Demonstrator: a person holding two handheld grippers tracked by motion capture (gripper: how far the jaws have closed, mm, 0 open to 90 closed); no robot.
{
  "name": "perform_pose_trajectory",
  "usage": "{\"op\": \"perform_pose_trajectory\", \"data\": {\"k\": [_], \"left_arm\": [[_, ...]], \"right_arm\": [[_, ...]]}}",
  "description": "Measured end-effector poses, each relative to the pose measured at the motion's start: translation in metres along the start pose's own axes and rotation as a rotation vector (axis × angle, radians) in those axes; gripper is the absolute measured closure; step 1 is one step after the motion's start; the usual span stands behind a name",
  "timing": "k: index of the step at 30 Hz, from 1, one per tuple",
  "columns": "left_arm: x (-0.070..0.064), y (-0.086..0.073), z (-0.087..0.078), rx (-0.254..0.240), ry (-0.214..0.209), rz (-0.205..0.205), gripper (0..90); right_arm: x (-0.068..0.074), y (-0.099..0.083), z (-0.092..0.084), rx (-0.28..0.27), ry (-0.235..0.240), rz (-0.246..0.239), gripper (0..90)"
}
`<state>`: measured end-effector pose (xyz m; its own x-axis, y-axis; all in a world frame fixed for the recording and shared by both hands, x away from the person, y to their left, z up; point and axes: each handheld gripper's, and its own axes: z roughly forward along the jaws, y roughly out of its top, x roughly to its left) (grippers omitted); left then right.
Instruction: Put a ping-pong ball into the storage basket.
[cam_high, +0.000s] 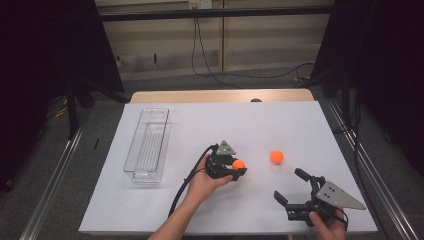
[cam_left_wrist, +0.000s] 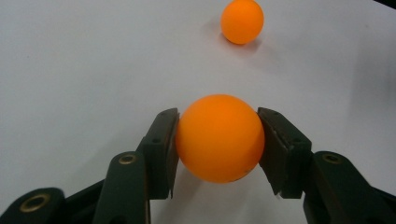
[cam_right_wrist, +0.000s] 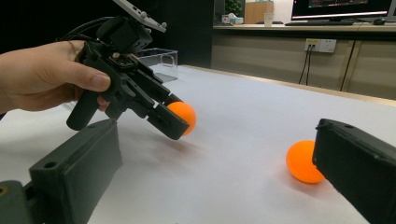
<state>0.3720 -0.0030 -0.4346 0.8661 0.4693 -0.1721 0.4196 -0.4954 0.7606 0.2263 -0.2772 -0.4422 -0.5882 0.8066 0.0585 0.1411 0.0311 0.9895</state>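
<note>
A: Which step is the person on?

B: The left tool (cam_high: 239, 169) is clamped on an orange ball (cam_left_wrist: 219, 138); the left gripper view shows both pads pressed against its sides. In the right gripper view that ball (cam_right_wrist: 183, 116) looks to sit just clear of the white worktop (cam_high: 300, 125), so this reads as the lift after the grasp.

A: And the other ball?

B: The second orange ball (cam_high: 276, 157) lies loose on the worktop, to the right of the held one. The right tool (cam_high: 295, 192) rests near the front edge with its jaws spread wide, nothing between them.

A: The next move?

B: Probably a carry leftward to the clear tray (cam_high: 148, 145), keeping the squeeze steady since a smooth ball could slip, then opening above the tray's rim.
</note>
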Motion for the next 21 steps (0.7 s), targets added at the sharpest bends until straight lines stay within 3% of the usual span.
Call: {"op": "perform_pose_trajectory", "data": {"k": [4,7,13,21], "left_arm": [[0.001,0.0,-0.004,0.001,0.001,0.003,50.8],[0.003,0.0,-0.005,-0.009,-0.009,-0.02,50.8],[0.003,0.0,-0.008,0.004,0.011,-0.002,50.8],[0.007,-0.004,-0.013,0.02,0.007,-0.01,50.8]], "right_arm": [[0.0,0.0,0.0,0.0,-0.001,0.0,0.7],[0.0,0.0,0.0,0.001,0.0,-0.001,0.7],[0.0,0.0,0.0,0.001,0.002,0.0,0.7],[0.001,0.0,0.001,0.006,0.005,-0.003,0.7]]}}
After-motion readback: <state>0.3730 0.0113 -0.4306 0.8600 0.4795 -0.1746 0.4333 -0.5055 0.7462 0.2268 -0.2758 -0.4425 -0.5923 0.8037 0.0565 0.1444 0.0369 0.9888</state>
